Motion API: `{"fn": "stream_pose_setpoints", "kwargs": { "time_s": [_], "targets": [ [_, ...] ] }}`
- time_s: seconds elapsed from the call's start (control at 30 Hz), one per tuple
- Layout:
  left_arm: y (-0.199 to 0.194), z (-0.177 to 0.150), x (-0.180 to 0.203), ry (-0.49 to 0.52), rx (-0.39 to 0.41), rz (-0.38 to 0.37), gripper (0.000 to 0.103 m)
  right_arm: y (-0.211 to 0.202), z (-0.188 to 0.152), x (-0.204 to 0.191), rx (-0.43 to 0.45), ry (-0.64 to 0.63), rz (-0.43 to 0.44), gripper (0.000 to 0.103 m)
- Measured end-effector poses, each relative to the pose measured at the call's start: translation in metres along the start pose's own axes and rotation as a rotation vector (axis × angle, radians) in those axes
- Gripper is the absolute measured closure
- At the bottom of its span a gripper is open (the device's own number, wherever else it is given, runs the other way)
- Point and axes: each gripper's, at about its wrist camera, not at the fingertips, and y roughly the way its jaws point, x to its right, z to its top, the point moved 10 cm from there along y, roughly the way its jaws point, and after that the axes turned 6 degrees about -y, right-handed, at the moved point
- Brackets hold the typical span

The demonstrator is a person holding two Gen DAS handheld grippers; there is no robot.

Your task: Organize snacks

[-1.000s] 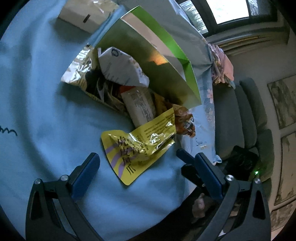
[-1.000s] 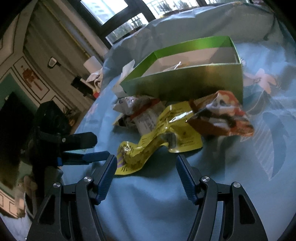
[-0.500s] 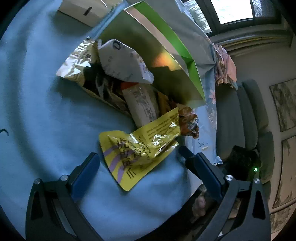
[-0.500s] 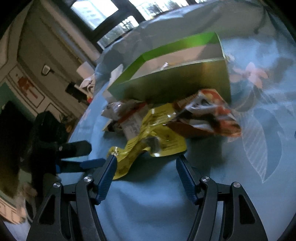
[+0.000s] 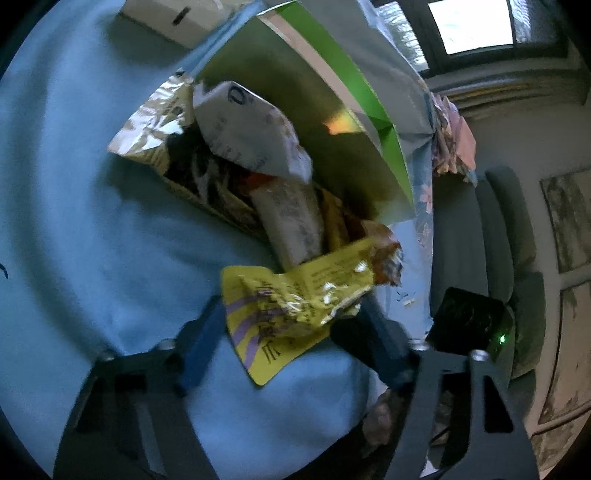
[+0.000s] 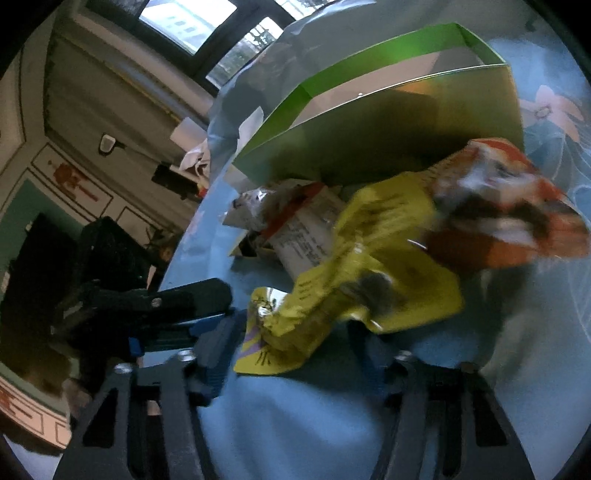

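A crumpled yellow snack packet [image 5: 295,295] [image 6: 388,236] lies on the blue cloth [image 5: 92,221] in front of an open green box [image 5: 295,92] [image 6: 388,129]. My left gripper [image 5: 284,328] is closing, and its pads press the packet's purple-striped end from both sides. My right gripper [image 6: 295,339] is closing too; the same end lies between its fingers, with no clear squeeze. An orange packet [image 6: 509,206] and a white packet [image 5: 251,129] lean against the box.
A gold foil bag [image 5: 159,122] lies beside the white packet. A second white wrapper [image 6: 306,232] sits under the yellow one. A pale carton [image 5: 166,14] stands beyond the box. A grey sofa [image 5: 480,240] is past the cloth's edge.
Both pairs of jaws have narrowed around the yellow packet, which is now more crumpled. The right gripper has moved in closer and lower toward the snack pile.
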Motion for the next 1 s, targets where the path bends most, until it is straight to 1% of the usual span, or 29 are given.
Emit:
{"fn": "stream_pose_setpoints", "kwargs": {
  "time_s": [0.03,0.1,0.17,0.2,0.27,0.33,0.53,0.7,1.0],
  "targets": [
    [0.0,0.0,-0.002,-0.001,0.001,0.006,0.044,0.001,0.001,0.002,0.002,-0.001,-0.013,0.061],
    [-0.001,0.001,-0.003,-0.001,0.005,0.012,0.048,0.002,0.002,0.009,0.004,0.022,-0.023,0.07],
    [-0.002,0.0,-0.005,0.011,0.01,0.035,0.057,0.001,0.003,0.013,0.015,0.05,-0.004,0.072],
    [-0.002,0.0,-0.006,0.016,0.013,0.043,0.059,0.001,0.003,0.013,0.019,0.054,-0.004,0.072],
    [-0.003,0.001,-0.008,0.02,0.021,0.059,0.067,0.0,0.004,0.013,0.027,0.048,-0.007,0.073],
    [-0.004,0.0,-0.012,0.031,0.025,0.075,0.072,-0.003,0.004,0.011,0.035,0.046,0.006,0.076],
    [-0.005,-0.003,-0.007,0.085,0.046,0.112,0.071,-0.008,0.005,0.007,0.047,0.05,0.034,0.08],
    [-0.011,-0.004,-0.002,0.107,0.072,0.105,0.071,-0.016,0.008,0.003,0.071,0.062,0.072,0.083],
    [-0.031,0.001,0.02,0.171,0.153,0.098,0.071,-0.028,0.021,-0.019,0.115,0.022,0.099,0.084]
  ]
}}
